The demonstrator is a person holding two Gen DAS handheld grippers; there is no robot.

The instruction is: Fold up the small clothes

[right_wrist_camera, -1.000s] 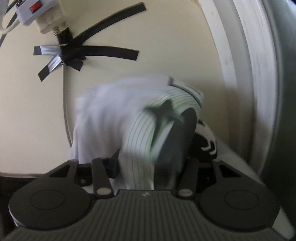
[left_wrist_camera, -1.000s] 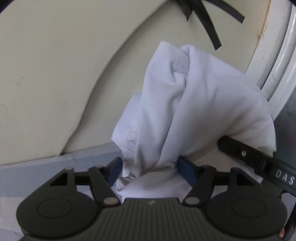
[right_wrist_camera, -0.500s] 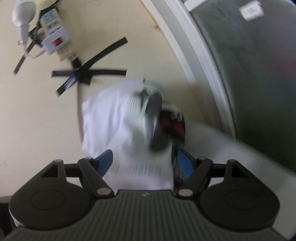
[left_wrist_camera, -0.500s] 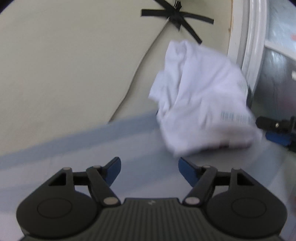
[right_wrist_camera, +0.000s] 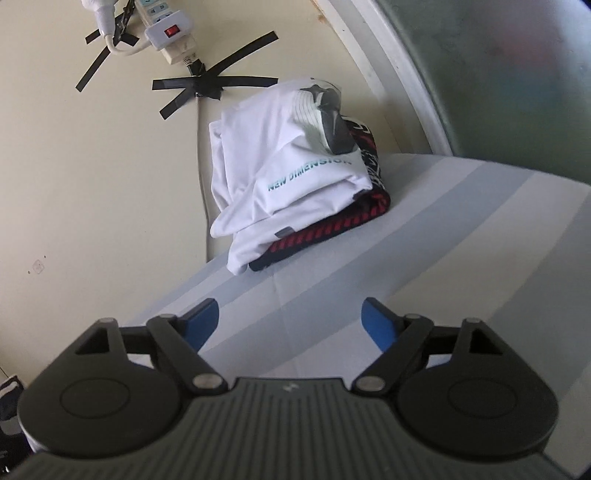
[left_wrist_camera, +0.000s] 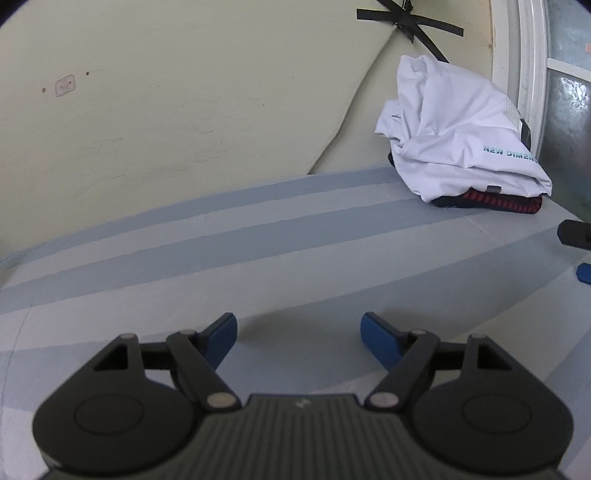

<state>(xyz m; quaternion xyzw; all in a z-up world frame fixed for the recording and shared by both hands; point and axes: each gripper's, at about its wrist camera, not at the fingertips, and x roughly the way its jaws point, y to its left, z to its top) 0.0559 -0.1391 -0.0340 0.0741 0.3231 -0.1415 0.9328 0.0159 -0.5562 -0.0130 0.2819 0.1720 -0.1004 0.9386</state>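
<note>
Both grippers hang empty over the striped gray cloth (left_wrist_camera: 258,236) on the table. Left gripper (left_wrist_camera: 299,332): jaws apart, just been opening wider, nothing btwn the blue pads, only bare cloth below. Right gripper (right_wrist_camera: 290,319): same, jaws spread, just been opening, nothing btwn them.

White t-shirt (right_wrist_camera: 280,162) w/ teal "NEW DIMENSION" print lies loosely bunched, not neatly flat, at the far end of the table, leaning vs the cream wall (left_wrist_camera: 166,110), well apart from both grippers. It sits on top of a dark garment w/ red pattern (right_wrist_camera: 332,221) that sticks out underneath. A white-and-gray striped piece (right_wrist_camera: 321,110) rests on top of the pile.

Wall behind: black tape strips (right_wrist_camera: 210,83) hold a cable; white power strip (right_wrist_camera: 170,33) w/ red switch above. White frame (left_wrist_camera: 517,55) runs just beside the pile.
</note>
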